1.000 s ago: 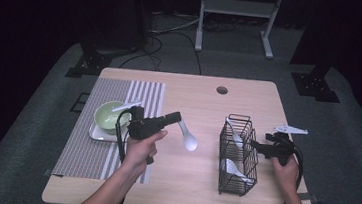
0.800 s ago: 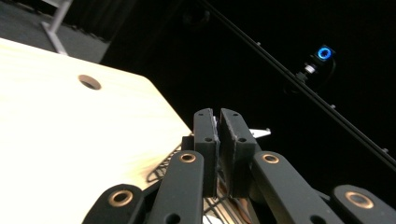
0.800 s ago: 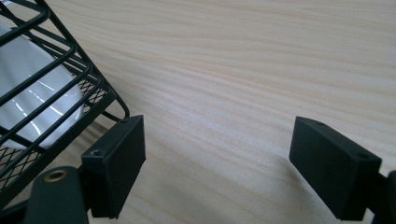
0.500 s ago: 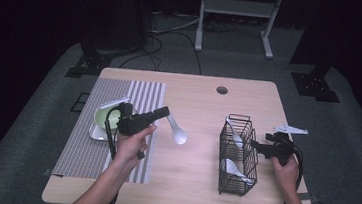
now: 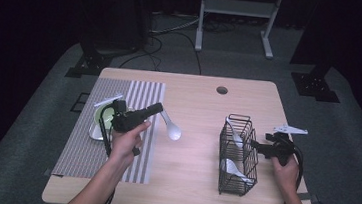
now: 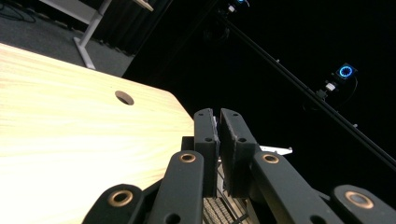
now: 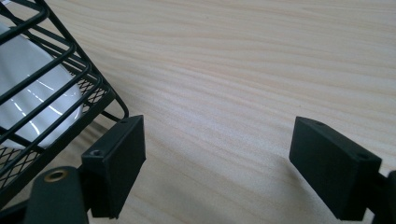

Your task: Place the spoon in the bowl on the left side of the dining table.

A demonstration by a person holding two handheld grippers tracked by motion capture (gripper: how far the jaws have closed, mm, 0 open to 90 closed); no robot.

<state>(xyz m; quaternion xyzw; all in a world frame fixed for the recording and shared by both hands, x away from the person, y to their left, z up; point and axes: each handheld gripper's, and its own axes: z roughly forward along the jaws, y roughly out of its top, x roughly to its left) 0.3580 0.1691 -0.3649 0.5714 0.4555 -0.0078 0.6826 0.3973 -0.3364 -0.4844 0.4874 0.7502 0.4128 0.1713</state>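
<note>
Left tongs (image 5: 160, 108) were seen closed on the handle of a white spoon (image 5: 171, 130), with the jaws pressed nearly together in the left gripper view (image 6: 219, 140) and only a thin sliver of something pale visible between them. In the high view the spoon was held above the surface (image 5: 196, 179), its bowl hanging toward the middle of the surface, just past the right edge of a striped placemat (image 5: 76, 152). The left hand (image 5: 126, 139) was positioned over that placemat. Behind the left tongs, a green bowl (image 5: 99, 117) on a white plate (image 5: 94, 133) was partly hidden by the gripper body.

Right tongs (image 7: 217, 158) were spread wide and held nothing; bare wood grain was seen between the two jaws in the right gripper view. One jaw was placed just beside the lower corner of a black wire basket (image 7: 51, 74), whether touching or not could not be told. In the high view the right tongs (image 5: 255, 146) were found at the basket's right side, with the right hand (image 5: 285, 170) behind them.

The basket (image 5: 233, 187) stood upright on the right half of the surface, well apart from the held spoon. Two more white spoons (image 5: 230, 167) were seen inside it. A round hole (image 5: 222, 90) was noted near the far edge of the surface.
</note>
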